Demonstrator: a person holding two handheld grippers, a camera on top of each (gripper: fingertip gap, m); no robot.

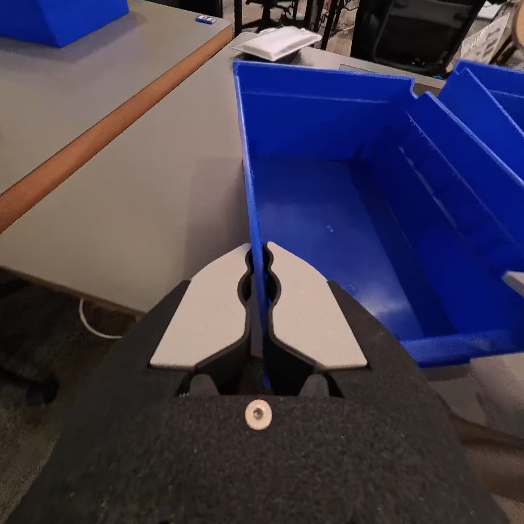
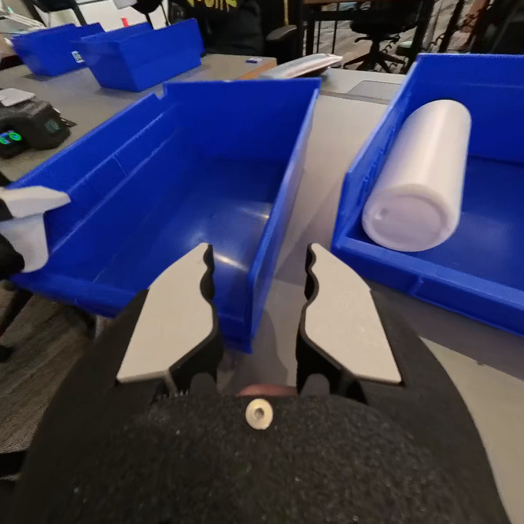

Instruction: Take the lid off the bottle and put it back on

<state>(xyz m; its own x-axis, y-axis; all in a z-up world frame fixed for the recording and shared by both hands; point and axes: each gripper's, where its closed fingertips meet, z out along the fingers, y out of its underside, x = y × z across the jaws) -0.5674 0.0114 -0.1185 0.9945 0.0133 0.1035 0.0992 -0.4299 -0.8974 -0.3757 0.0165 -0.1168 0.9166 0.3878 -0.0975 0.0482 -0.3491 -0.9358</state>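
Left gripper: my left gripper point(image 1: 257, 246) is clamped on the left side wall of the empty blue bin point(image 1: 326, 226), one pad outside the wall and one inside, both pressed against the thin plastic.
Right gripper: my right gripper point(image 2: 258, 249) stands wide, straddling the same bin's right side wall point(image 2: 272, 255); I see daylight between each pad and the wall, so nothing is gripped there.
Bottle: the white bottle point(image 2: 419, 181) lies on its side in the second blue bin point(image 2: 442, 283), to the right of the empty one, pressed along that bin's left wall with one flat round end toward me.
Lid: I cannot tell which end of the bottle carries it, nor pick it out from the body.
Table: both bins sit on a grey table point(image 1: 141, 221), a strip of bare top between them.
Far side: a silver pouch point(image 1: 279, 42) lies beyond the empty bin; more blue bins point(image 2: 141, 56) stand on the neighbouring table at far left.
Left edge: my other gripper's pale fingers point(image 2: 28, 221) show at the empty bin's left wall.
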